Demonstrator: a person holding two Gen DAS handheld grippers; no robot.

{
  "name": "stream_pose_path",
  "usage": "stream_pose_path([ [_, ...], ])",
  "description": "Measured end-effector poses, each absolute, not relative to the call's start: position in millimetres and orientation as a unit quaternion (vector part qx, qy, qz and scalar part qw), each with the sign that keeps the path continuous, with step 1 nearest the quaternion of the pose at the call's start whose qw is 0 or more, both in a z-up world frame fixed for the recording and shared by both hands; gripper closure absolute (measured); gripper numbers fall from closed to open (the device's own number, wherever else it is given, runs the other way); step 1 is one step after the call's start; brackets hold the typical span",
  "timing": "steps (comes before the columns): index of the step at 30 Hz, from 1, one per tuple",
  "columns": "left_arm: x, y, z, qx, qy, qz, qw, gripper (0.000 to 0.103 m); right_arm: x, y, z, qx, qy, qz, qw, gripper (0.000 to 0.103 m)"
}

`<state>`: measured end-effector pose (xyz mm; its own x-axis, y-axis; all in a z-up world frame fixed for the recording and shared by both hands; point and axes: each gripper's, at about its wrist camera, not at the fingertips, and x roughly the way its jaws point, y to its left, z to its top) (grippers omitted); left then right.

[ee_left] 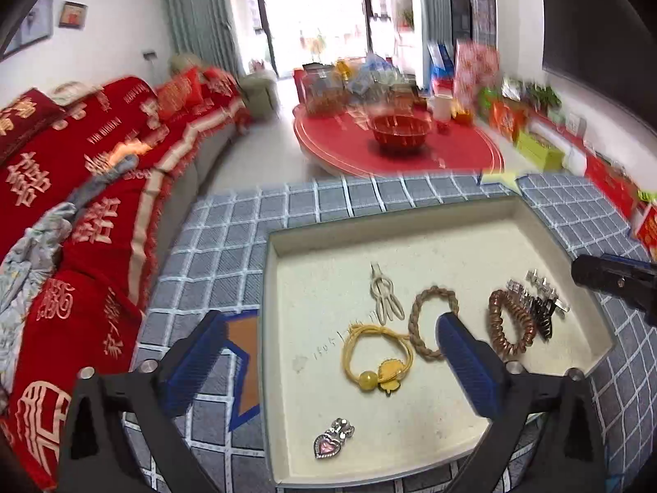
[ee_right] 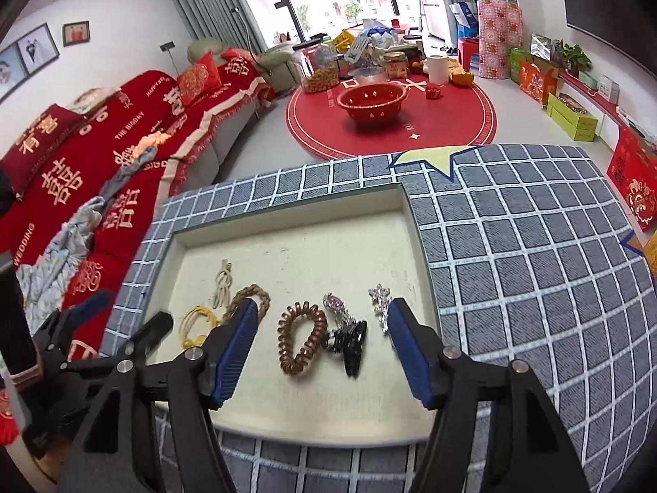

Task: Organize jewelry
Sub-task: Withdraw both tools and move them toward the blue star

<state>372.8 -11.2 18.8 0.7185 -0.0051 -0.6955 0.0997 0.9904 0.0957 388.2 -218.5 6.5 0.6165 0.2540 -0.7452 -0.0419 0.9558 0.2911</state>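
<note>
Both tools hang open and empty over the tray (ee_right: 414, 222) on the checked bench (ee_right: 534, 271): the left tool (ee_left: 341, 363) above the yellow hair tie (ee_left: 375, 355), the right tool (ee_right: 322, 347) above the copper coil tie (ee_right: 302, 339) and black clip (ee_right: 353, 347). The pieces lie close together, so a careless closing could pinch two at once or tangle them.

Hair ties (ee_right: 302, 339) and clips (ee_right: 349, 341) lie in a tray (ee_right: 287, 215) on the cushion (ee_right: 534, 287), perhaps touching.
</note>
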Motion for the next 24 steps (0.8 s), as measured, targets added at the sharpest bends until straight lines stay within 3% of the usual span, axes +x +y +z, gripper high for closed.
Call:
stream_pose_path([
  [10, 313, -2, 43, 0.055, 0.373, -0.062, 0.924, 0.0, 315, -241, 29, 0.147, 0.414, 0.09, 0.894, 0.018],
  [17, 255, 0, 39, 0.05, 0.392, -0.121, 0.911, 0.0, 261, -246, 31, 0.118, 0.414, 0.081, 0.899, 0.016],
  [24, 192, -16, 14, 0.049, 0.426, -0.177, 0.886, 0.0, 226, -259, 0, 0.133, 0.474, 0.071, 0.868, 0.016],
])
